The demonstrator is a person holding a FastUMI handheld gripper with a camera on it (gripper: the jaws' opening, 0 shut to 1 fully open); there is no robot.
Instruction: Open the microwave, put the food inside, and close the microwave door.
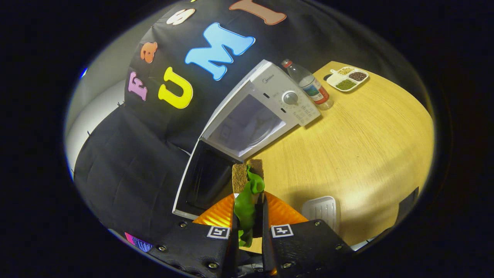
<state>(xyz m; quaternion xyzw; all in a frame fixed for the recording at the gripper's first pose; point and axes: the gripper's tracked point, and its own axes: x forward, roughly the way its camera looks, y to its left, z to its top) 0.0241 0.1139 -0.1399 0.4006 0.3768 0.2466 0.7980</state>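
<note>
Gripper view: gripper (249, 216) clamped on the sandwich (247, 185), held just short of the microwave (266, 104), whose door (200, 181) hangs open. Opening appears done; loading and closing remain.

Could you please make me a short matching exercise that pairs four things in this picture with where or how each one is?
Things:
1. sandwich
2. microwave door
3. bottle
4. divided dish

Places or states:
A. swung open
B. at the table's far edge, holding dark and green fillings
C. clamped between the fingers of the gripper
D. standing beside the microwave's control panel

Pairs: 1-C, 2-A, 3-D, 4-B
</note>
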